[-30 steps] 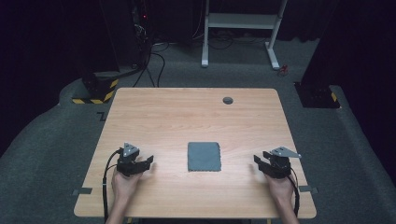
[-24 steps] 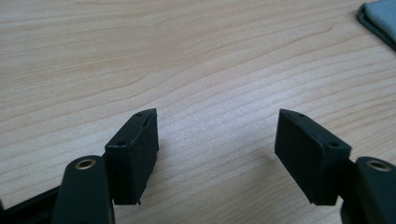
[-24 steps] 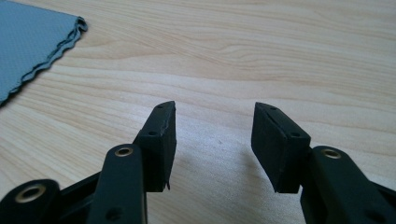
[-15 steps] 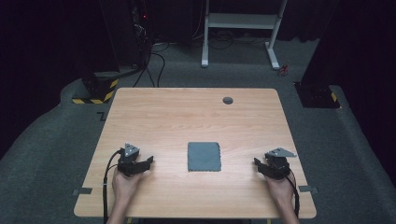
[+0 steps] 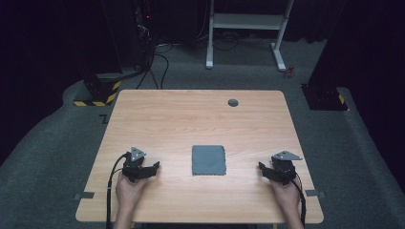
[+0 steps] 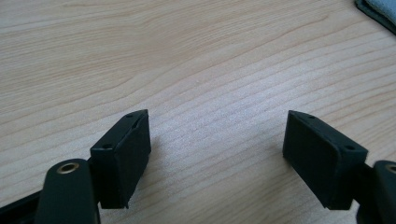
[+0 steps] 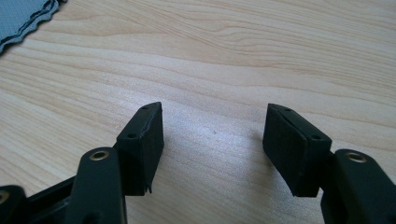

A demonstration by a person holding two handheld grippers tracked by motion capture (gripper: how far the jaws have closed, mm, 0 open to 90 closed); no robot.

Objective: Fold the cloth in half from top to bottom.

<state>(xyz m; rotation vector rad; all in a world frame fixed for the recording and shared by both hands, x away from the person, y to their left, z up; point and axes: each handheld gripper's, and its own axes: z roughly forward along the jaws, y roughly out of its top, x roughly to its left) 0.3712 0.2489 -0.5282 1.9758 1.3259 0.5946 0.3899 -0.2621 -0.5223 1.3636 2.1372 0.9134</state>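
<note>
A grey folded cloth (image 5: 208, 160) lies flat on the wooden table (image 5: 191, 119), near its front middle. My left gripper (image 5: 152, 168) rests on the table to the left of the cloth, held by a hand. It is open, its jaws have just been opening, and only bare wood lies between them (image 6: 218, 116). My right gripper (image 5: 263, 169) rests to the right of the cloth. It too is open and has just been opening, with nothing between its jaws (image 7: 215, 108). A cloth corner (image 6: 380, 9) shows in the left gripper view, and the cloth edge (image 7: 23, 16) in the right gripper view.
A small dark round disc (image 5: 233, 102) sits near the table's far edge. Beyond the table stand a white desk frame (image 5: 243, 28), a black-and-yellow striped base (image 5: 98, 98) and floor cables. Grey carpet surrounds the table.
Both grippers' jaws stand a little wider apart than before. The hands and the cloth have kept their places.
</note>
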